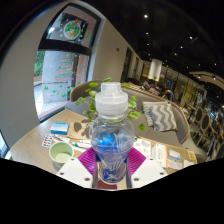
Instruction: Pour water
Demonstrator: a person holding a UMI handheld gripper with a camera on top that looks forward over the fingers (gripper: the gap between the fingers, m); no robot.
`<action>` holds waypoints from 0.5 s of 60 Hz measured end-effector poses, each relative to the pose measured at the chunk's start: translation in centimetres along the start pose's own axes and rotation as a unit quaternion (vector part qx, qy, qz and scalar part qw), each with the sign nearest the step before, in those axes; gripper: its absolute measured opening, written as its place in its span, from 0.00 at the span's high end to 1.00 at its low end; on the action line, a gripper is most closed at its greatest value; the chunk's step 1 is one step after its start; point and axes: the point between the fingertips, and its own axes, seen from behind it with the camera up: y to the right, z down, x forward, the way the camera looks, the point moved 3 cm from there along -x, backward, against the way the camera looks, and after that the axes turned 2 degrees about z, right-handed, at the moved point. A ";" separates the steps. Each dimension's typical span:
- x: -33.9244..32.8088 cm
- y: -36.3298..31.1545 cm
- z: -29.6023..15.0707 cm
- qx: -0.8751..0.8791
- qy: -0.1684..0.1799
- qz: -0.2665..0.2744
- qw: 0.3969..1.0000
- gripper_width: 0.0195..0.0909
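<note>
Your jaws are clamped on the clear water bottle [110, 135], which stands upright between the purple pads [88, 160], white cap on. Left on the worktop [45, 140] sits a pale green cup [61, 152].

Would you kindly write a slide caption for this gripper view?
Gripper shut on a capped water bottle, a green cup on the table beside.
</note>
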 end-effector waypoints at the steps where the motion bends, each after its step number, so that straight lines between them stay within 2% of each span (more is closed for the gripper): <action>1: 0.1 0.1 0.5 0.008 -0.001 -0.001 1.000 0.74; 18: 2.7 -0.7 9.4 0.094 -0.034 -0.015 0.995 0.73; 20: 2.5 -0.7 9.2 0.102 -0.009 -0.010 0.995 0.72; 30: 1.8 -0.9 9.5 0.101 0.014 0.002 0.995 0.67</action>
